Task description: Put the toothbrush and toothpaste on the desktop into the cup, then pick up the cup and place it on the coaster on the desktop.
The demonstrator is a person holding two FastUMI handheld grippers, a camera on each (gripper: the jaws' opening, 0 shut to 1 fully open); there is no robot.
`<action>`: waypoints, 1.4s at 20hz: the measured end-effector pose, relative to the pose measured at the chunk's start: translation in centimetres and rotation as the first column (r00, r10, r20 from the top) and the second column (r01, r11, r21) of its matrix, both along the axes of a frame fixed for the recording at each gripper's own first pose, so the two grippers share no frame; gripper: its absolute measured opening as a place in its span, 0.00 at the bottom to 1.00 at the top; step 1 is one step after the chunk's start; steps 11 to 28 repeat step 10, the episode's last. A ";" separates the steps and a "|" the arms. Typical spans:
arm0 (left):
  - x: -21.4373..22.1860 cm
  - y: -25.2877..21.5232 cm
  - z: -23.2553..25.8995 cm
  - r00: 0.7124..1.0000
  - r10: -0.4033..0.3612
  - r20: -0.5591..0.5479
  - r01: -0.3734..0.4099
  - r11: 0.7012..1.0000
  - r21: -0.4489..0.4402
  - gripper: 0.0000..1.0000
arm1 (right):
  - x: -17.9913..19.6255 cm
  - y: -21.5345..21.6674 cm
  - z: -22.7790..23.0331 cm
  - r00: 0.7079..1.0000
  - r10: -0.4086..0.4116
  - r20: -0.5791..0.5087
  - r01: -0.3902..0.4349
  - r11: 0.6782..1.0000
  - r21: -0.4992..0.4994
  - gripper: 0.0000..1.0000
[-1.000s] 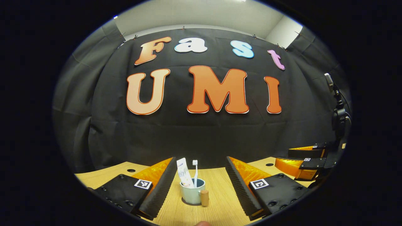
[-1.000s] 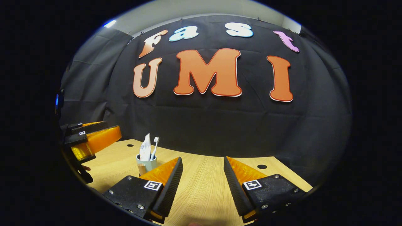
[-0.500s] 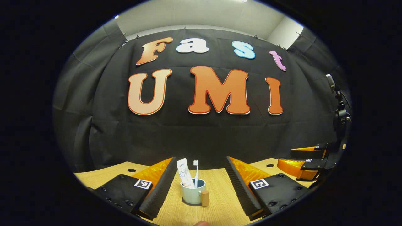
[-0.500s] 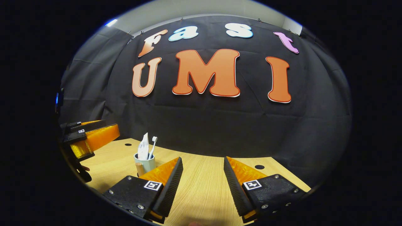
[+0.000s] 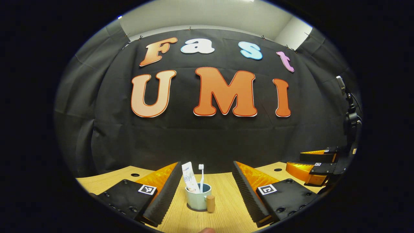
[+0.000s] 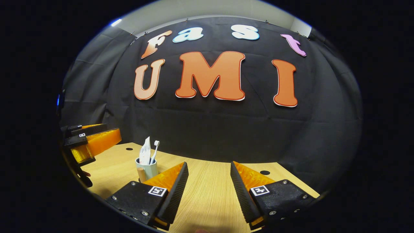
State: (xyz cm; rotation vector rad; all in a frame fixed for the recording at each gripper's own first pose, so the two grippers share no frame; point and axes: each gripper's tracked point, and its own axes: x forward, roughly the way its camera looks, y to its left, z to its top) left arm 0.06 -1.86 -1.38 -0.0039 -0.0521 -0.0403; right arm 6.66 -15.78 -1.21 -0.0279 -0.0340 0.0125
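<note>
A pale cup (image 5: 197, 200) with a wooden handle (image 5: 210, 204) stands upright on the wooden desktop (image 5: 226, 213). A white toothpaste tube (image 5: 188, 178) and a white toothbrush (image 5: 201, 176) stand in it. My left gripper (image 5: 206, 165) is open, and the cup sits between its fingers without touching them. In the right gripper view the cup (image 6: 147, 170) with the toothpaste (image 6: 145, 151) and toothbrush (image 6: 155, 148) stands to the left, beyond the left finger. My right gripper (image 6: 208, 165) is open over bare desktop (image 6: 207, 194). The left gripper (image 6: 92, 142) hovers at the far left.
The right gripper (image 5: 318, 163) hangs over the desktop's right end in the left gripper view, with a black mount (image 5: 351, 119) above it. Small round holes (image 5: 135, 175) (image 6: 264, 172) dot the desktop's far edge. The black cloth wall closes the back.
The cup, toothpaste and toothbrush stay put. The right gripper has drifted slightly, so the cup sits a little further left in its view. The left gripper has hardly moved.
</note>
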 end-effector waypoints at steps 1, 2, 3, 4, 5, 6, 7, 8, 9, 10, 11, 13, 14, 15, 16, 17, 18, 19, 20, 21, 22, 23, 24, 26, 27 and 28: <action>-0.1 0.0 0.0 1.000 0.000 0.000 0.000 1.000 0.001 0.98 | -0.1 0.1 0.1 1.000 0.002 -0.001 -0.002 1.000 0.003 0.79; -0.1 0.1 0.0 1.000 0.001 0.002 -0.001 1.000 0.002 0.98 | -0.1 0.1 0.0 1.000 0.003 -0.002 -0.003 1.000 0.004 0.79; -0.1 0.1 0.1 1.000 0.001 0.004 -0.001 1.000 0.003 0.98 | 0.0 0.1 0.0 1.000 0.004 -0.002 -0.004 1.000 0.004 0.79; -0.1 0.0 0.1 1.000 -0.002 0.004 0.002 1.000 0.004 0.98 | 0.0 0.1 0.0 1.000 0.001 -0.001 -0.001 1.000 0.004 0.79; -0.2 0.0 0.1 1.000 -0.001 0.004 0.001 1.000 0.007 0.98 | 0.0 0.1 0.1 1.000 0.002 0.001 -0.002 1.000 0.004 0.79; -0.1 0.0 0.1 1.000 -0.001 0.006 0.001 1.000 0.010 0.98 | -0.2 0.1 0.2 1.000 0.000 0.003 0.000 1.000 0.004 0.79; -0.2 0.0 0.1 1.000 -0.001 0.007 0.001 1.000 0.011 0.98 | -0.1 0.0 0.3 1.000 0.001 0.005 -0.001 1.000 0.005 0.79; -0.2 -0.1 0.1 1.000 -0.004 0.009 0.004 1.000 0.010 0.98 | -0.1 0.1 0.3 1.000 0.001 0.007 -0.001 1.000 0.006 0.79; -0.2 -0.2 0.1 1.000 -0.006 0.008 0.006 1.000 0.010 0.98 | -0.2 0.0 0.4 1.000 -0.001 0.008 0.001 1.000 0.006 0.79; -0.2 -0.2 0.1 1.000 -0.007 0.007 0.007 1.000 0.013 0.98 | -0.2 0.0 0.4 1.000 -0.001 0.009 0.000 1.000 0.007 0.79; -0.2 -0.2 0.1 1.000 -0.007 0.007 0.007 1.000 0.013 0.98 | -0.2 0.0 0.4 1.000 -0.001 0.009 0.000 1.000 0.007 0.79; -0.2 -0.2 0.1 1.000 -0.007 0.007 0.007 1.000 0.013 0.98 | -0.2 0.0 0.4 1.000 -0.001 0.009 0.000 1.000 0.007 0.79; -0.2 -0.2 0.1 1.000 -0.007 0.007 0.007 1.000 0.013 0.98 | -0.2 0.0 0.4 1.000 -0.001 0.009 0.000 1.000 0.007 0.79; -0.2 -0.2 0.1 1.000 -0.007 0.007 0.007 1.000 0.013 0.98 | -0.2 0.0 0.4 1.000 -0.001 0.009 0.000 1.000 0.007 0.79; -0.2 -0.2 0.1 1.000 -0.007 0.007 0.007 1.000 0.013 0.98 | -0.2 0.0 0.4 1.000 -0.001 0.009 0.000 1.000 0.007 0.79; -0.2 -0.2 0.1 1.000 -0.007 0.007 0.007 1.000 0.013 0.98 | -0.2 0.0 0.4 1.000 -0.001 0.009 0.000 1.000 0.007 0.79; -0.2 -0.2 0.1 1.000 -0.007 0.007 0.007 1.000 0.013 0.98 | -0.2 0.0 0.4 1.000 -0.001 0.009 0.000 1.000 0.007 0.79; -0.2 -0.2 0.1 1.000 -0.007 0.007 0.007 1.000 0.013 0.98 | -0.2 0.0 0.4 1.000 -0.001 0.009 0.000 1.000 0.007 0.79; -0.2 -0.2 0.1 1.000 -0.007 0.007 0.007 1.000 0.013 0.98 | -0.2 0.0 0.4 1.000 -0.001 0.009 0.000 1.000 0.007 0.79; -0.2 -0.2 0.1 1.000 -0.007 0.007 0.007 1.000 0.013 0.98 | -0.2 0.0 0.4 1.000 -0.001 0.009 0.000 1.000 0.007 0.79; -0.2 -0.2 0.1 1.000 -0.007 0.007 0.007 1.000 0.013 0.98 | -0.2 0.0 0.4 1.000 -0.001 0.009 0.000 1.000 0.007 0.79; -0.2 -0.2 0.1 1.000 -0.007 0.007 0.007 1.000 0.013 0.98 | -0.2 0.0 0.4 1.000 -0.001 0.009 0.000 1.000 0.007 0.79; -0.2 -0.2 0.1 1.000 -0.007 0.007 0.007 1.000 0.013 0.98 | -0.2 0.0 0.4 1.000 -0.001 0.009 0.000 1.000 0.007 0.79; -0.2 -0.2 0.1 1.000 -0.007 0.007 0.007 1.000 0.013 0.98 | -0.2 0.0 0.4 1.000 -0.001 0.009 0.000 1.000 0.007 0.79; -0.2 -0.2 0.1 1.000 -0.007 0.007 0.007 1.000 0.013 0.98 | -0.2 0.0 0.4 1.000 -0.001 0.009 0.000 1.000 0.007 0.79; -0.2 -0.2 0.1 1.000 -0.007 0.007 0.007 1.000 0.013 0.98 | -0.2 0.0 0.4 1.000 -0.001 0.009 0.000 1.000 0.007 0.79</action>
